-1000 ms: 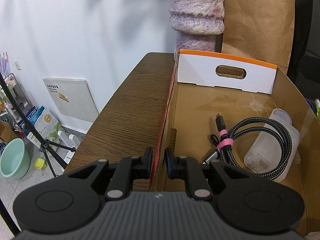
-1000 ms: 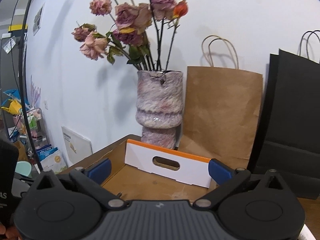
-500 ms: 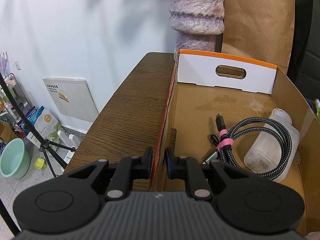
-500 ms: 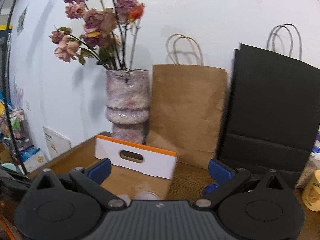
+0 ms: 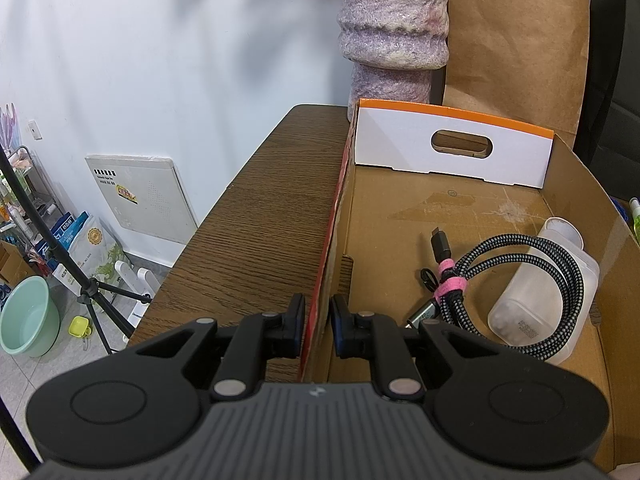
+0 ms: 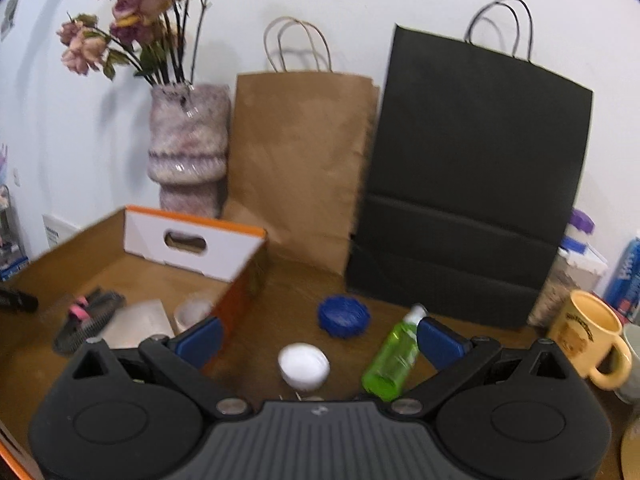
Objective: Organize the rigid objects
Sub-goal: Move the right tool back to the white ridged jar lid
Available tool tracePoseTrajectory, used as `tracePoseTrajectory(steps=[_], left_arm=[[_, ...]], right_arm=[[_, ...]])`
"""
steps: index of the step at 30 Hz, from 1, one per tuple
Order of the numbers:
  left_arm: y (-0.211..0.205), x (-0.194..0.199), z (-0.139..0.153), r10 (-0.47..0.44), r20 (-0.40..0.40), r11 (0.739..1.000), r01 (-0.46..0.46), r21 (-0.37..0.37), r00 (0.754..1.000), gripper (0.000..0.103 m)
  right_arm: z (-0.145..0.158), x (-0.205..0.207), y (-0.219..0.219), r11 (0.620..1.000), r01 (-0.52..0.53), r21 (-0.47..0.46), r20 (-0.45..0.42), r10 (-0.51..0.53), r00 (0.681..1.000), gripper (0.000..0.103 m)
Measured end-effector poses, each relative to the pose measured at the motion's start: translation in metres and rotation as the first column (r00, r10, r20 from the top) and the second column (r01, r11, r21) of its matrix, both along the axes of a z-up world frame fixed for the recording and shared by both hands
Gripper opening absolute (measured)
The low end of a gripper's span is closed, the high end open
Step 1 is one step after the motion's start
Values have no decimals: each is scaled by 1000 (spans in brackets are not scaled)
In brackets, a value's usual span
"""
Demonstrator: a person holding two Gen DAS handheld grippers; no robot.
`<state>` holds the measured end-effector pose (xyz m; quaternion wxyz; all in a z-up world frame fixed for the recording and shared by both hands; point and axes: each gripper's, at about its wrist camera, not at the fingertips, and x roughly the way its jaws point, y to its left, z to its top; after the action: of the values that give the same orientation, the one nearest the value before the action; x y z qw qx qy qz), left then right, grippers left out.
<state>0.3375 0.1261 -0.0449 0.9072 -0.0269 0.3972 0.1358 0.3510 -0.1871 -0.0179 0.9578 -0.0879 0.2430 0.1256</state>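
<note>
Now the green bottle (image 6: 394, 360) lies on its side, cap pointing away, just inside the wide-open right gripper (image 6: 318, 336). Left gripper (image 5: 317, 326) pinches the box wall (image 5: 320, 280).

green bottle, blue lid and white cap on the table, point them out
green bottle (image 6: 391, 360), right wrist view, middle of its body
blue lid (image 6: 343, 315), right wrist view, centre of its top
white cap (image 6: 304, 365), right wrist view, its top face
</note>
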Motion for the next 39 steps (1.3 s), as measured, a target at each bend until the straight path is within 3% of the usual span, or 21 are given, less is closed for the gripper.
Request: tracePoseTrajectory(steps=[18, 29, 34, 36, 38, 39], left_arm=[[0, 0, 0, 0, 0, 1000, 0, 0, 1000, 15], [0, 0, 0, 0, 0, 1000, 0, 0, 1000, 15], [0, 0, 0, 0, 0, 1000, 0, 0, 1000, 15], [0, 0, 0, 0, 0, 1000, 0, 0, 1000, 15], [0, 0, 0, 0, 0, 1000, 0, 0, 1000, 15], [0, 0, 0, 0, 0, 1000, 0, 0, 1000, 15]], right_arm=[[-62, -31, -34, 999, 21, -47, -200, -31, 979, 103], [-71, -29, -37, 1000, 24, 14, -203, -21, 979, 101], [-70, -30, -38, 999, 5, 52, -205, 5, 979, 82], [-69, -31, -38, 998, -2, 57, -204, 14, 979, 78], [-68, -32, -37, 998, -13, 66, -204, 27, 979, 70], [-67, -33, -37, 998, -16, 65, -199, 29, 980, 61]])
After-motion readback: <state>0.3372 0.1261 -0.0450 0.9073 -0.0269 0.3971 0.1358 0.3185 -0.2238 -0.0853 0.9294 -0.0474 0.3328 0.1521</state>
